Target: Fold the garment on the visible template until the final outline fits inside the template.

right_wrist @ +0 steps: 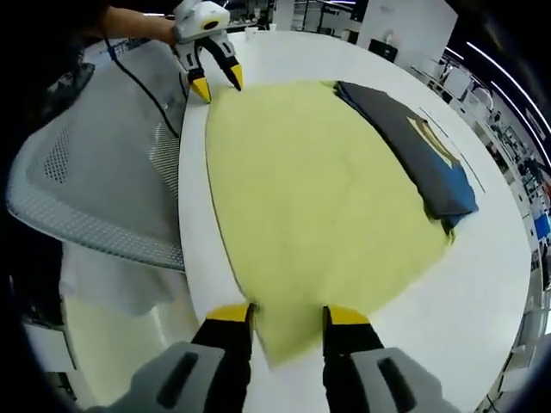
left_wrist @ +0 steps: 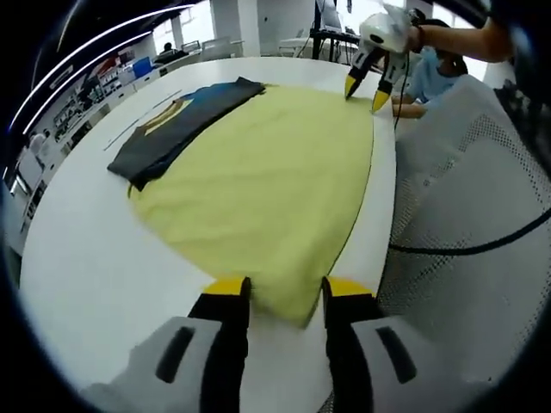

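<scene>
Yellow garment, judged light, soft and limp, best pinched at near-edge corners: left gripper and right gripper released, jaws astride corners at 6 o'clock.

A yellow cloth lies over the dark garment on the white worktop, hiding most of it; a gold print on the garment is too partly covered to read. The cloth's near corner dips between the left gripper fingers, where any contact cannot be told. A mesh chair back screens the worktop's edge in the right gripper view. Distant shelves are too small and blurred to make out
</scene>
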`<action>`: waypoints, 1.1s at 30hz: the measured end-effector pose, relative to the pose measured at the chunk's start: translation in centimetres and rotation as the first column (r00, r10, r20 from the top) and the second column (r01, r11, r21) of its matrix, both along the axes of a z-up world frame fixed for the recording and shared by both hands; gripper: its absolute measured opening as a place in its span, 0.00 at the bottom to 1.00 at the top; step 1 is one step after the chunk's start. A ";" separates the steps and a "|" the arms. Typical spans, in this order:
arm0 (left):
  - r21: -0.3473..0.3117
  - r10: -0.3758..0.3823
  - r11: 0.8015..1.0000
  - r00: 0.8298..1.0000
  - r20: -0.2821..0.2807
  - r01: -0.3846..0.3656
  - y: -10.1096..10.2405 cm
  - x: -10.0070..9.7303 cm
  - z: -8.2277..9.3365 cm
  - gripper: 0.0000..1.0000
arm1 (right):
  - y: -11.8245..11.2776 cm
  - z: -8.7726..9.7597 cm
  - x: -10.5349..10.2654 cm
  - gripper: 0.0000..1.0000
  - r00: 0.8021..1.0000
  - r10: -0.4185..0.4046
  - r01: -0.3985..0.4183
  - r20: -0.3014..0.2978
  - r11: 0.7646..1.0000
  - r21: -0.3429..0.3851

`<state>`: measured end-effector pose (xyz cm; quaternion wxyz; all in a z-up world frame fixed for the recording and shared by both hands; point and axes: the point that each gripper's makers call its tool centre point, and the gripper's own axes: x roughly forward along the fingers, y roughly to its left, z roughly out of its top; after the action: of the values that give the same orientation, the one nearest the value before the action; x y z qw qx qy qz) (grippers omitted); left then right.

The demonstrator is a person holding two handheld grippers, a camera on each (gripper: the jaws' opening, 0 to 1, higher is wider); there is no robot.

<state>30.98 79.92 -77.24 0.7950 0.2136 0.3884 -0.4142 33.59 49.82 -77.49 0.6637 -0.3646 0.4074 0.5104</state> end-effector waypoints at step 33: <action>0.076 0.013 0.997 0.994 0.106 -0.021 0.1 -0.1 2.0 0.01 | 0.2 2.3 -0.1 0.00 0.988 -0.156 0.154 0.003 0.978 0.142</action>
<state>30.91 80.04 -75.26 0.8090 0.2622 0.3636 -0.3801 33.51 50.07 -75.19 0.7285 -0.2876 0.3926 0.4821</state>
